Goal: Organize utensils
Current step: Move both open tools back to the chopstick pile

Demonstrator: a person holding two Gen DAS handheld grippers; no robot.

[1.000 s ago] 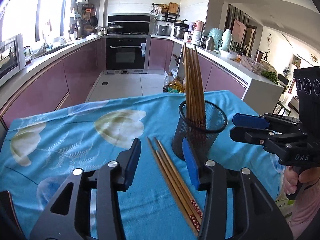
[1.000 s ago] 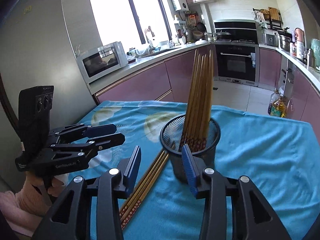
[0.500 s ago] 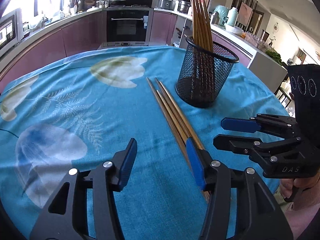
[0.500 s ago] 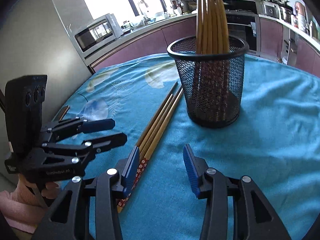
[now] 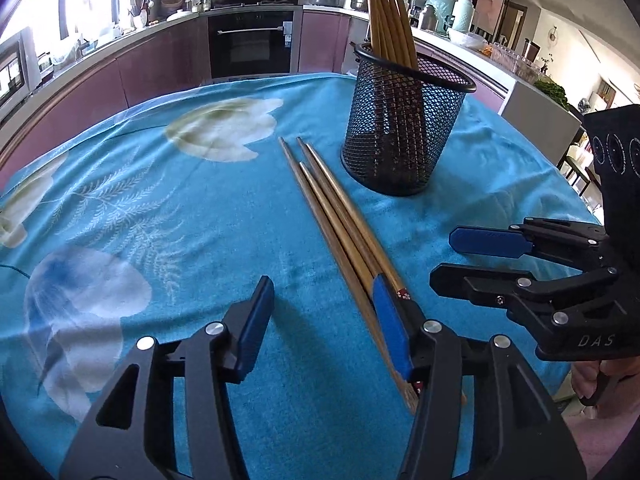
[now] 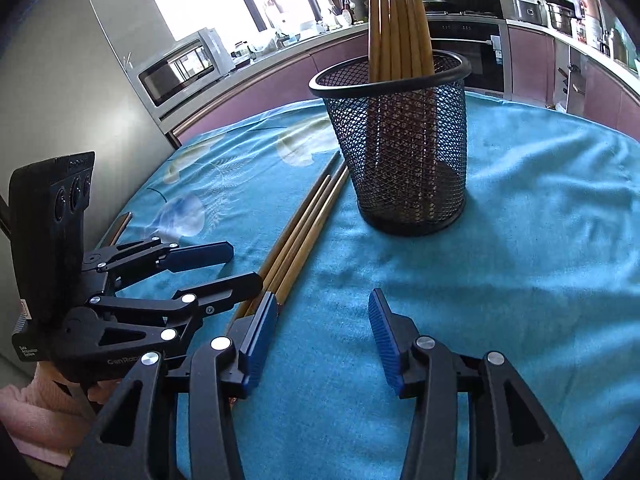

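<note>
Chopsticks on a blue cloth, a hand-held gripper low on either side of them.

Three loose chopsticks (image 5: 340,220) lie side by side on the blue flowered cloth (image 5: 160,220) over the worktop, running from the middle of the left wrist frame toward its lower right; more chopsticks (image 6: 396,20) stand upright in the black mesh holder (image 5: 404,120) at upper centre, just beside the loose ones' tips. Left hand-held gripper (image 5: 320,320): jaws apart and just been opening, nothing clamped, its right pad (image 5: 390,324) over the thick patterned ends. Right hand-held gripper (image 6: 320,336): jaws apart and just been opening, only bare cloth between them, its left pad (image 6: 260,340) just beside the chopsticks' near ends; contact cannot be told.
</note>
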